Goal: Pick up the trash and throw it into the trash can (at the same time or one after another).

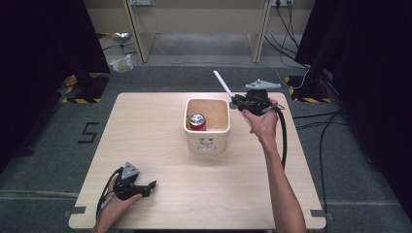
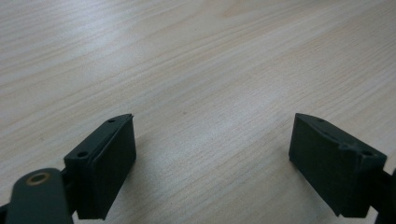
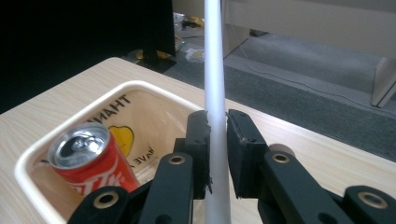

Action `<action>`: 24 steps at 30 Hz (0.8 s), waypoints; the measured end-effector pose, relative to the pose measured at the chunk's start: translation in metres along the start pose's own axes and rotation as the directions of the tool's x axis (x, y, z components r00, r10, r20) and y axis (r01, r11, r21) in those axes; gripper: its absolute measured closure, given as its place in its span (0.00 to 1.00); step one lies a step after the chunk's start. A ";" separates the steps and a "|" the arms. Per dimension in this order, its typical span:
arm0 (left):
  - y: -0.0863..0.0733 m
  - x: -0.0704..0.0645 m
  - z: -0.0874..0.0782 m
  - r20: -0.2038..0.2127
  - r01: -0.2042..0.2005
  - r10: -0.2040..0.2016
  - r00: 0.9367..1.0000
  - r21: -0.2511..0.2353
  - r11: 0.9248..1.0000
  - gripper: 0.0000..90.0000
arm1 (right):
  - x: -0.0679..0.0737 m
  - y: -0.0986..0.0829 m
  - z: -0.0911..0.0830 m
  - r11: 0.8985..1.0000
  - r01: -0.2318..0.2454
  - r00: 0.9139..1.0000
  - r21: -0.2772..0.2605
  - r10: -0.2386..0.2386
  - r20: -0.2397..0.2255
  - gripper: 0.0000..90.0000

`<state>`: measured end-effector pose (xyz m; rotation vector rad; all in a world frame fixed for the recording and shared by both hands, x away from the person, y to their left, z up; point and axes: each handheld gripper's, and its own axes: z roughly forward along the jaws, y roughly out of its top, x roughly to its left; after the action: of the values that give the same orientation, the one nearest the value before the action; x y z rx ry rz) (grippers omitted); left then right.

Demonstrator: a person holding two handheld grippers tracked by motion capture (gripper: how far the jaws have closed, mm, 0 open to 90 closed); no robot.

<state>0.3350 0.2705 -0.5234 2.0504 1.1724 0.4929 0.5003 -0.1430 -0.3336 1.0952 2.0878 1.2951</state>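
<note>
1 white straw (image 3: 214, 74) in R hand-held gripper (image 3: 217, 140)

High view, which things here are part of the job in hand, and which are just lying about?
In the job:
thin white plastic straw, clamped in the right gripper
red metal drink can
cream square tub holding the can

Lying about:
crumpled plastic bag on the floor
left gripper, open, low over the wooden table

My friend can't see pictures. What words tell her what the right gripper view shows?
The right gripper is shut on a white straw that stands upright between its black jaws. Lower left, a red soda can stands in a cream bucket on the wooden table.
</note>
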 end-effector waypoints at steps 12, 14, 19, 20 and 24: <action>0.000 0.000 0.000 0.000 0.000 0.000 1.000 0.000 1.000 0.15 | 0.019 0.014 0.021 1.000 0.017 0.999 0.012 -0.017 -0.041 0.88; 0.000 0.000 0.000 0.001 0.000 0.000 1.000 0.000 1.000 0.15 | 0.023 0.016 0.025 1.000 0.022 0.999 0.014 -0.021 -0.046 0.88; 0.000 0.000 0.000 0.001 0.000 0.000 1.000 0.000 1.000 0.15 | 0.032 0.020 0.036 0.999 0.024 0.998 0.021 -0.022 -0.065 0.88; 0.000 0.000 0.000 0.001 0.000 0.000 1.000 0.000 1.000 0.15 | 0.034 0.021 0.040 0.999 0.025 0.997 0.024 -0.023 -0.069 0.88; 0.000 0.000 0.000 0.002 0.002 -0.002 1.000 0.000 1.000 0.15 | 0.041 0.022 0.052 0.999 0.026 0.997 0.043 -0.023 -0.080 0.88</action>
<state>0.3350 0.2704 -0.5235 2.0491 1.1731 0.4902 0.5218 -0.0769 -0.3360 1.0487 2.1905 1.3067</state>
